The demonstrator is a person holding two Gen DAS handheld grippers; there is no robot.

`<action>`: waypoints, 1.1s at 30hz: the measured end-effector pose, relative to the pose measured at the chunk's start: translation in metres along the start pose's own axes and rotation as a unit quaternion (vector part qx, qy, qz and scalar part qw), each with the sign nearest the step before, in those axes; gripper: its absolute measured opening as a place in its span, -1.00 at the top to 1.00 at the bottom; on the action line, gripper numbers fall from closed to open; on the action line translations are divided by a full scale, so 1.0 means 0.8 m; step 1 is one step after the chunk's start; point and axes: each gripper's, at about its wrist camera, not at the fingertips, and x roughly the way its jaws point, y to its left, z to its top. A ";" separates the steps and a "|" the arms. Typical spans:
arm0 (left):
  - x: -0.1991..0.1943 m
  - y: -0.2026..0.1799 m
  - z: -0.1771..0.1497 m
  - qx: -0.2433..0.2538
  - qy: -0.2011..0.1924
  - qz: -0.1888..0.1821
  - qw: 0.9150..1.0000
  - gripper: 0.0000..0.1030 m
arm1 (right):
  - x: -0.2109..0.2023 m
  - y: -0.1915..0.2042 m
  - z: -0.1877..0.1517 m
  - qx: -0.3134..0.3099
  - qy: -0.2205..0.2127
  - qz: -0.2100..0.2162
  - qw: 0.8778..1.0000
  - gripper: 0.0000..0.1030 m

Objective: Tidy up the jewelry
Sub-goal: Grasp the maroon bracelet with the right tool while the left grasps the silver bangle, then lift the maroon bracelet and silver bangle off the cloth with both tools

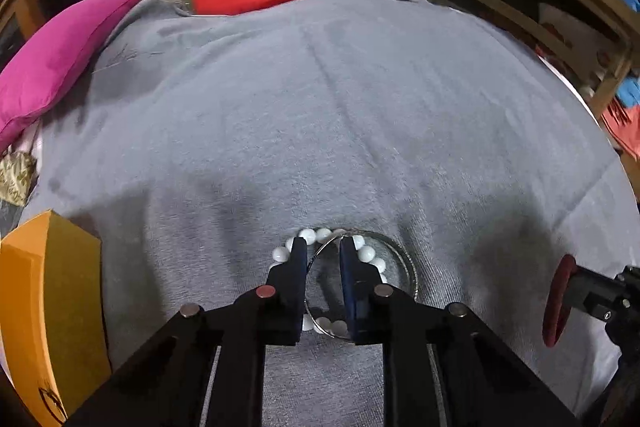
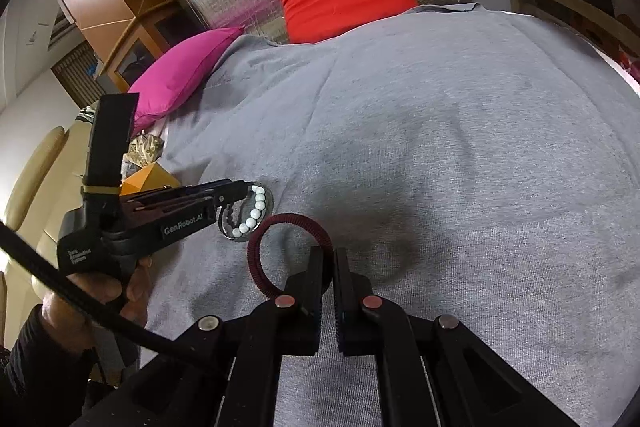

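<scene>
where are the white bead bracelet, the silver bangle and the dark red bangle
white bead bracelet point(image 2: 256, 205), right wrist view, on a bead midway along the strand
silver bangle point(image 1: 410, 269), left wrist view, on its right rim
dark red bangle point(image 2: 256, 267), right wrist view, on its left arc

Orange box point(image 1: 48, 307) edge-cropped, contents perhaps hidden

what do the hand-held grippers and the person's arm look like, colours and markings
Both hand-held grippers are black, with flat dark-blue fingers and round silver and reddish pivot caps. The left hand-held gripper carries white "GenRobot.AI" lettering on its side, smaller white text on the body, a yellowish band under an upright black block, and a black braided cable. The hand wears a dark sleeve.
</scene>
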 end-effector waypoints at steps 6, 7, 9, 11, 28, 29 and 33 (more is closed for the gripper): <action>0.003 -0.002 0.001 0.009 0.002 -0.011 1.000 0.96 | -0.003 0.000 0.001 0.002 -0.003 0.001 1.000 0.90; 0.001 -0.003 0.001 0.010 -0.001 -0.012 1.000 0.97 | -0.002 0.001 0.001 0.001 -0.003 0.000 1.000 0.90; -0.005 -0.001 0.001 0.005 -0.007 -0.020 1.000 0.97 | -0.002 0.000 0.001 0.003 -0.002 0.000 1.000 0.90; -0.015 0.001 -0.001 -0.004 -0.016 -0.026 1.000 0.97 | -0.003 -0.001 0.001 0.005 -0.002 0.000 1.000 0.90; -0.095 0.030 -0.073 -0.108 -0.051 -0.016 0.993 0.97 | -0.023 0.024 -0.003 -0.015 0.000 -0.020 1.000 0.90; -0.098 0.029 -0.078 -0.110 -0.050 -0.017 0.993 0.97 | -0.023 0.025 -0.005 -0.017 0.001 -0.022 1.000 0.90; -0.110 0.027 -0.089 -0.118 -0.055 -0.020 0.991 0.96 | -0.025 0.030 -0.011 -0.022 0.006 -0.032 0.999 0.90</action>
